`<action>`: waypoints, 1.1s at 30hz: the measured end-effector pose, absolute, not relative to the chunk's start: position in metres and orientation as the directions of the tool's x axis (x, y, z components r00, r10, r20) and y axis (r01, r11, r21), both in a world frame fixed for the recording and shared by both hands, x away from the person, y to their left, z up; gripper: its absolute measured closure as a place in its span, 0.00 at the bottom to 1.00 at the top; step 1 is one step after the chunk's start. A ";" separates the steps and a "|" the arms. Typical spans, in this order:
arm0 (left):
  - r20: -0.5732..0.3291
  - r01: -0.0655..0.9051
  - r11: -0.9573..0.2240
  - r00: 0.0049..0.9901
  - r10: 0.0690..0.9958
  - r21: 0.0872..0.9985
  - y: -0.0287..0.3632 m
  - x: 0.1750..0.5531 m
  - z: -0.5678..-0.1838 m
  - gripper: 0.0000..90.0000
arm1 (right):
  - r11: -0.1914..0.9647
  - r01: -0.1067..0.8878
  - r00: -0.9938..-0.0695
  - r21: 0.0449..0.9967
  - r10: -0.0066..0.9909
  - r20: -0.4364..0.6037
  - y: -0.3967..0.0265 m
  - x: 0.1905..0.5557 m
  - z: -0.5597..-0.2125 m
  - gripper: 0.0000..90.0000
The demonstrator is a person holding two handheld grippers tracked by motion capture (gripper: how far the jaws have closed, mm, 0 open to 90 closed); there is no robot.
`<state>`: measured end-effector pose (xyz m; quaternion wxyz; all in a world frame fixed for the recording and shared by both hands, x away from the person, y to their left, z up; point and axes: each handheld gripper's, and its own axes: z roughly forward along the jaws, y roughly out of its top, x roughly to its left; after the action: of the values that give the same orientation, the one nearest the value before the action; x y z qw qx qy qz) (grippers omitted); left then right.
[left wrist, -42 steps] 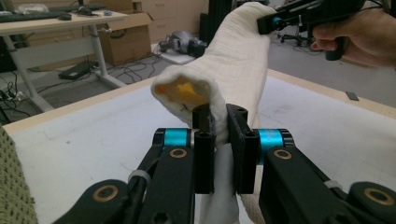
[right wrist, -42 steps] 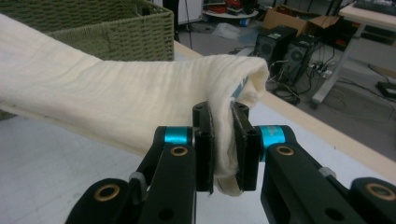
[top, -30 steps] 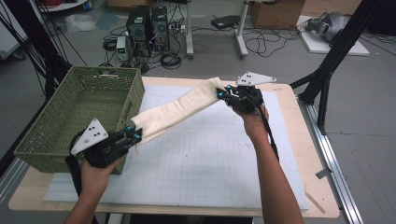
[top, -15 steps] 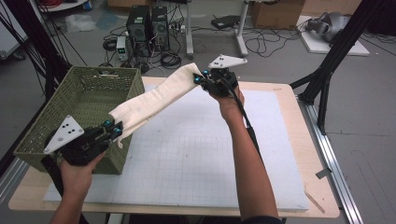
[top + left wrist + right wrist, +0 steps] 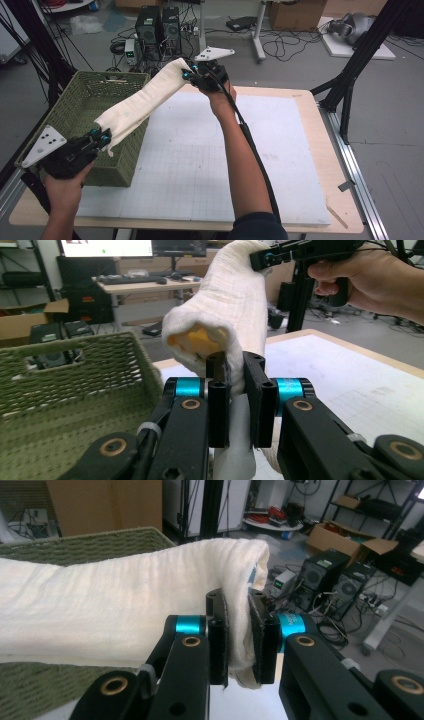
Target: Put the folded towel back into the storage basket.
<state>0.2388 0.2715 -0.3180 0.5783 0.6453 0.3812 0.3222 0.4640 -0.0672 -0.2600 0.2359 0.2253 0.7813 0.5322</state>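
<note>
A folded cream towel (image 5: 142,101) hangs stretched in the air between my two grippers, above the near right edge of a green woven basket (image 5: 80,107). My left gripper (image 5: 102,138) is shut on its lower end, close to the basket's front right corner. In the left gripper view that end (image 5: 220,330) bunches above the closed jaws (image 5: 239,390). My right gripper (image 5: 189,75) is shut on the upper end past the basket's far right corner. The right gripper view has the towel (image 5: 125,615) running off to the left from its jaws (image 5: 239,630), over the basket (image 5: 85,542).
The basket stands on the left of a wooden table (image 5: 320,150) topped with a white gridded mat (image 5: 200,160). Beyond the far edge are computer towers (image 5: 160,25), cables on the floor and a black stand (image 5: 357,60) at the right.
Both grippers have carried the towel to the left and away, from over the mat to over the basket's right edge. The right gripper has risen past the table's far edge.
</note>
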 end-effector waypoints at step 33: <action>-0.062 0.188 0.007 0.284 0.957 0.982 0.357 0.220 -0.332 0.91 | 0.367 0.137 -0.834 0.920 0.543 -0.093 0.092 0.501 -0.284 0.89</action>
<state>0.2198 0.3567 -0.3324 0.5275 0.6031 0.4747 0.3642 0.5006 0.0917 -0.2842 0.1949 0.2116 0.8035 0.5211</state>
